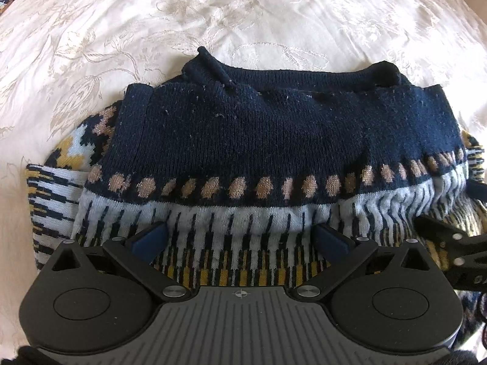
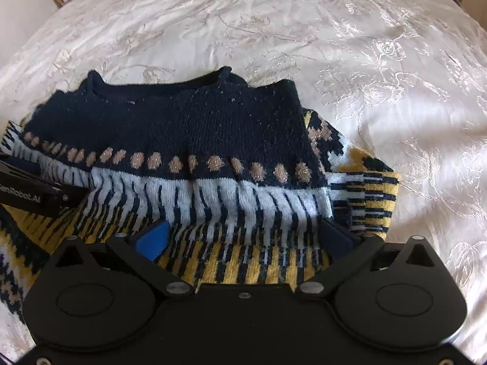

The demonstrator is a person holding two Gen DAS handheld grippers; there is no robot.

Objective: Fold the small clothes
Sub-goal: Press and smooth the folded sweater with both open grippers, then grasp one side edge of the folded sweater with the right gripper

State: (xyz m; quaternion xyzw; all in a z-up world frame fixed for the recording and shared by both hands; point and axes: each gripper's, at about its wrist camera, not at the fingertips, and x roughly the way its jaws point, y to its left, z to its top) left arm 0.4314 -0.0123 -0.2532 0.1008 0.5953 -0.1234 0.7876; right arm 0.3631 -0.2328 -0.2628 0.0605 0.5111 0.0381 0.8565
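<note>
Left gripper fingers wide apart, nothing clamped, blue pads resting over sweater hem stripes. Right gripper fingers likewise wide, just beside left, both pitched steeply down. Sweater folded, long axis crosswise, navy neckline pointing away, lying on white embroidered bed.
</note>
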